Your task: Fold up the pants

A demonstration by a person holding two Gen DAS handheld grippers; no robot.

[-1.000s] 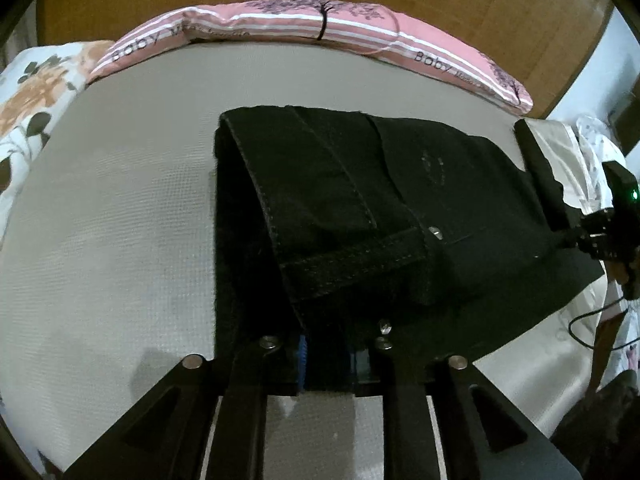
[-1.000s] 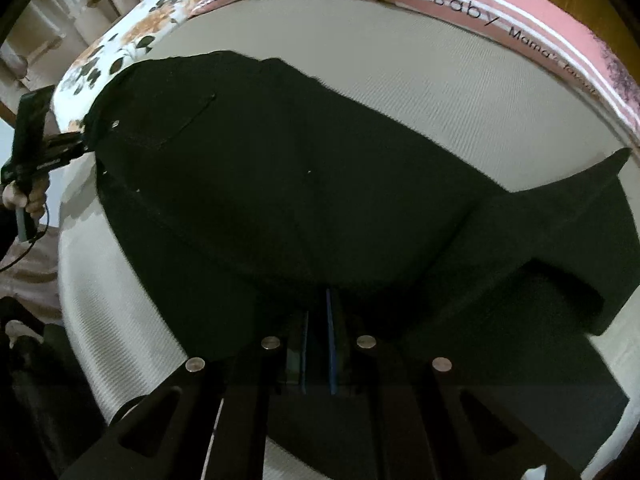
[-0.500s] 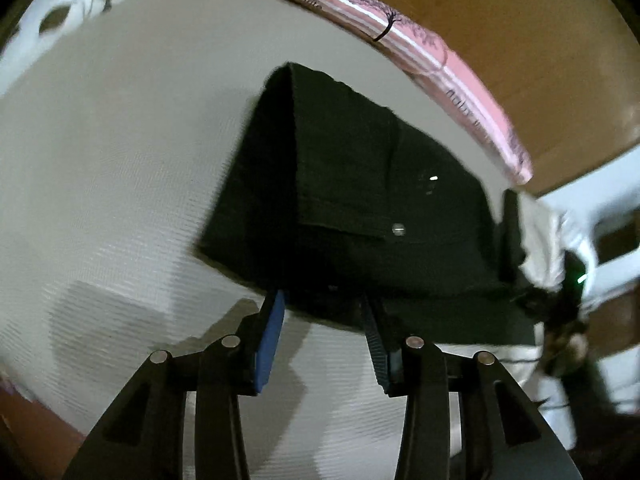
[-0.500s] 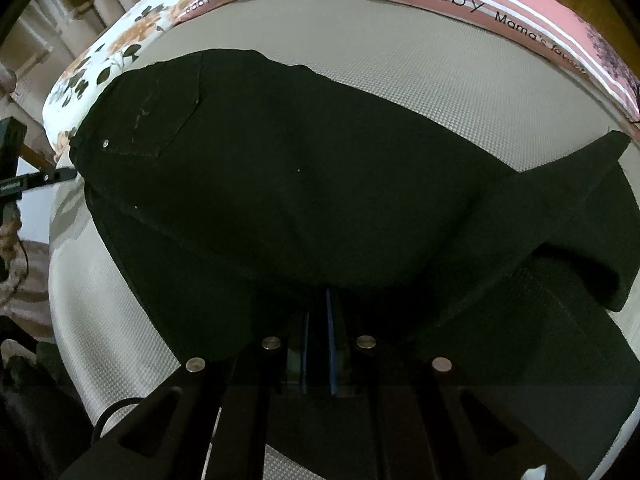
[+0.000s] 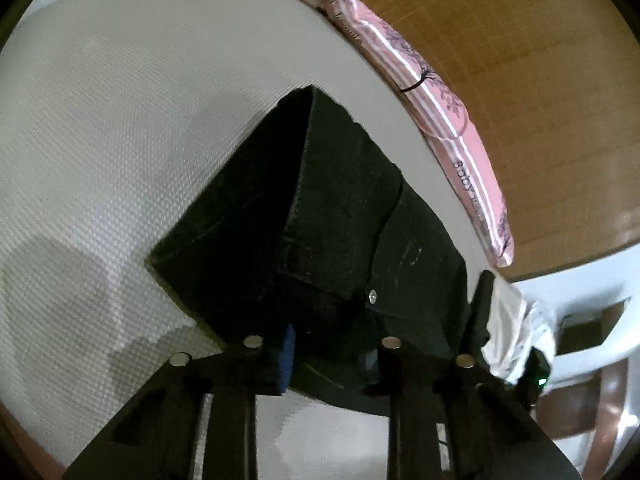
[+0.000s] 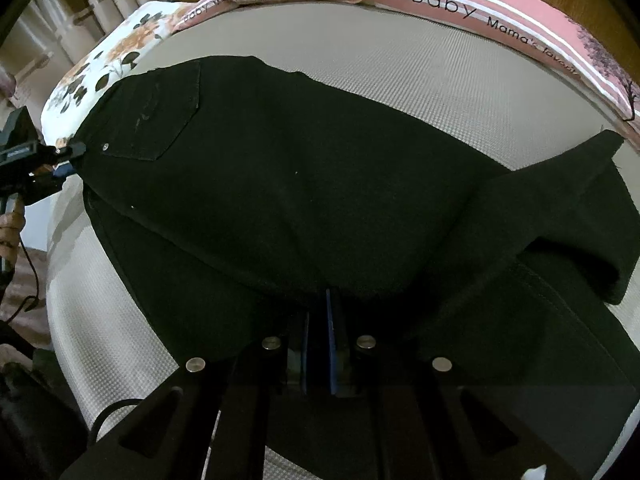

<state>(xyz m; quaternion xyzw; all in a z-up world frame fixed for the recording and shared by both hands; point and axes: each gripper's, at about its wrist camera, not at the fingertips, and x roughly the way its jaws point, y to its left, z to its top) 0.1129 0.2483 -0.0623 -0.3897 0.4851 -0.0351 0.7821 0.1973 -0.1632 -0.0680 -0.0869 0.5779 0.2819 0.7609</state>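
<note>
Black pants (image 6: 300,184) lie across a grey mattress (image 6: 400,60), back pocket up, with the legs bent over at the right. My right gripper (image 6: 318,316) is shut on a raised fold of the near edge. At the far left my left gripper (image 6: 70,156) grips the waist corner. In the left wrist view the pants (image 5: 352,216) rise as a tented fold, and the waistband fills the gap of the left gripper (image 5: 330,356). Its jaws are closing, and the blue pad (image 5: 288,354) presses on the cloth.
A pink striped bolster (image 6: 480,4) lines the far side of the mattress (image 5: 120,140) under a wooden headboard (image 5: 520,60). A floral pillow (image 6: 100,68) lies at the back left. A hand (image 6: 12,224) with a cable holds the left gripper. White furniture (image 5: 592,320) stands past the bed.
The left gripper rolled, tilting its view. Its jaws spread off the waistband, then came back together around it. The right gripper stayed shut on the fold.
</note>
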